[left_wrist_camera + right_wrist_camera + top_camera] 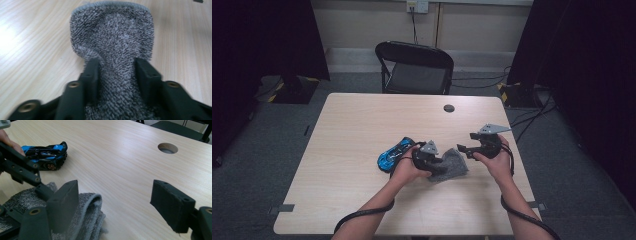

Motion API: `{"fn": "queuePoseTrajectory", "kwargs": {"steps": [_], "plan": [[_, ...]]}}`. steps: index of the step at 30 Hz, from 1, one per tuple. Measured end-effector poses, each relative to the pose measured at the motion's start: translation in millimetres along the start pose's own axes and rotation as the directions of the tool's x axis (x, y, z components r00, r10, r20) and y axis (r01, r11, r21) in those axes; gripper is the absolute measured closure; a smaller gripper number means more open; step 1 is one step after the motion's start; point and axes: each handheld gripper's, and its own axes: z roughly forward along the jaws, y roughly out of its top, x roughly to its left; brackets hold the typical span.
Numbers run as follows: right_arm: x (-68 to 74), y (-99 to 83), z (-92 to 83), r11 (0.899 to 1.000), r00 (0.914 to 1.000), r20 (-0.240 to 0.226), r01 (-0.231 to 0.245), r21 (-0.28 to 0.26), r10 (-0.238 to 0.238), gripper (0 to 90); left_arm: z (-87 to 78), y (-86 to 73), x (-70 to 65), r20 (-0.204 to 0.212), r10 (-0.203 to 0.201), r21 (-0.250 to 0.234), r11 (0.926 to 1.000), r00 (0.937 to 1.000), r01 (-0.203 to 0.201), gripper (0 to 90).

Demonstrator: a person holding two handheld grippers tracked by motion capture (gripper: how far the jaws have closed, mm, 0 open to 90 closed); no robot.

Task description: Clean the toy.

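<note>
Grey cloth point(112, 42) sits bunched on the worktop point(362, 130) between the left gripper point(116, 72) jaws, though I can't tell if they're pinching it. Right gripper point(120, 202) hangs wide and empty just beside it, toy car point(47, 155) nearby. Folding or wiping looks barely begun.

Between my left claw's point(115, 72) matt black plastic jaws sits the cloth point(112, 42): grey terry, rough and loopy, with a smoother stitched hem at its far edge. Under it the table point(32, 50) is pale wood-grain, smooth with a soft sheen. Left of my right claw point(120, 205), the car point(47, 155) is glossy blue-and-black plastic.
</note>
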Motion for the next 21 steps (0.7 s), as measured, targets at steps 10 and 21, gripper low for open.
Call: {"fn": "queuePoseTrajectory", "kwargs": {"steps": [10,21], "plan": [[14.9,4.8,6.3,1.000,0.9989,-0.044,0.015,-0.006,-0.015,23.2,-39.5,-4.8,-6.1,-0.066,-0.004,-0.035,0.9994,0.9978,0.001,40.7],[34.0,1.6,25.2,0.998,0.9905,-0.126,0.060,0.035,-0.056,27.2,-39.5,-24.5,-25.4,-0.058,-0.021,-0.033,0.9993,0.9981,0.019,44.1]]}}
